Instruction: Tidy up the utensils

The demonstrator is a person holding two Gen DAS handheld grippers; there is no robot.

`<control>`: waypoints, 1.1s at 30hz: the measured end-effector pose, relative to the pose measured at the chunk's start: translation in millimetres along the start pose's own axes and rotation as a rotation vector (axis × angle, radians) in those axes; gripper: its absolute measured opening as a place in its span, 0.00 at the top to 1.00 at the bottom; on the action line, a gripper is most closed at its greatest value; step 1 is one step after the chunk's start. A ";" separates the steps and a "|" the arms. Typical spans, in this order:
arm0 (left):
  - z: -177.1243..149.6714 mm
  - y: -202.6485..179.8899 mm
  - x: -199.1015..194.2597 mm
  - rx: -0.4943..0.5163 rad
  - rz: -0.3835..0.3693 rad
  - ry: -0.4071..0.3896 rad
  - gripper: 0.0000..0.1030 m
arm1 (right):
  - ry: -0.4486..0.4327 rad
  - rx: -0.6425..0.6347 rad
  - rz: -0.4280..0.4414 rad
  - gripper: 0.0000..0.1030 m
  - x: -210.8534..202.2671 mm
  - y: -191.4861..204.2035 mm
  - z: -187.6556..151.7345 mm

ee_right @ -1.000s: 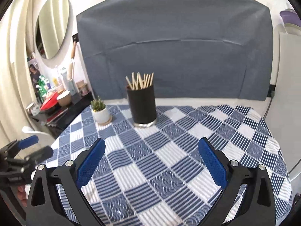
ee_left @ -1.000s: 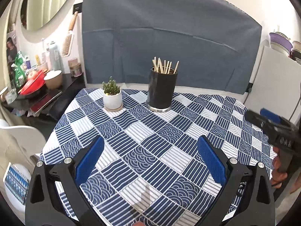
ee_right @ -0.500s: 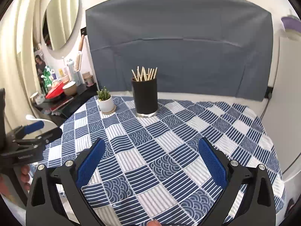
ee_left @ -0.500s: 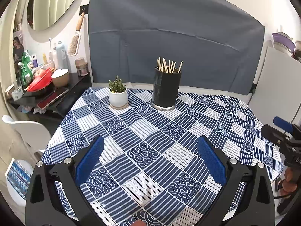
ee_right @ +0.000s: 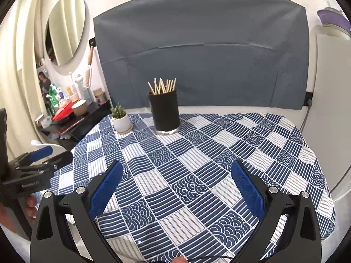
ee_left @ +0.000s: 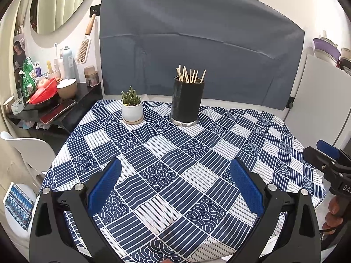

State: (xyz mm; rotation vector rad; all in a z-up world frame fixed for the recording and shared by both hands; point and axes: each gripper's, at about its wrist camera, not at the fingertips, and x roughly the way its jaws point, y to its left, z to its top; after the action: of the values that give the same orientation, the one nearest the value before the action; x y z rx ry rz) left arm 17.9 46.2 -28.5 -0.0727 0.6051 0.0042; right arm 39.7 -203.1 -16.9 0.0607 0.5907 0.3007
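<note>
A black cylindrical holder (ee_left: 187, 103) stands upright at the back of the table, with several wooden chopsticks (ee_left: 190, 76) in it. It also shows in the right wrist view (ee_right: 166, 112) with the chopsticks (ee_right: 162, 86). My left gripper (ee_left: 175, 188) is open and empty over the table's near edge. My right gripper (ee_right: 175, 189) is open and empty, also near the front. Each gripper shows in the other's view: the right one (ee_left: 323, 155), the left one (ee_right: 47, 156).
A small potted cactus (ee_left: 132, 107) stands left of the holder. The table has a blue and white patterned cloth (ee_left: 197, 153). A cluttered black shelf (ee_left: 50, 109) and a white chair (ee_left: 26, 149) stand to the left. A white cabinet (ee_left: 318, 100) stands to the right.
Both grippers have pulled back and risen away from the table. The holder now looks farther off and more of the table shows. Both stay open.
</note>
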 end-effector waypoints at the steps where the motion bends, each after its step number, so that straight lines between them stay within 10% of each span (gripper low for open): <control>1: -0.2 0.5 -0.1 0.000 0.000 -0.001 0.06 | 0.001 0.001 0.001 0.08 -0.2 0.2 -0.7; 33: -7.0 10.9 7.9 -0.039 0.018 0.046 0.06 | 0.021 -0.034 0.010 0.08 3.4 8.7 -8.0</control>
State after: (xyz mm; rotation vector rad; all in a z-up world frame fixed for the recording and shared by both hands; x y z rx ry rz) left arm 20.2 56.5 -39.4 -0.1050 0.6515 0.0315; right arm 35.7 -194.0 -24.1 0.0282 0.6058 0.3212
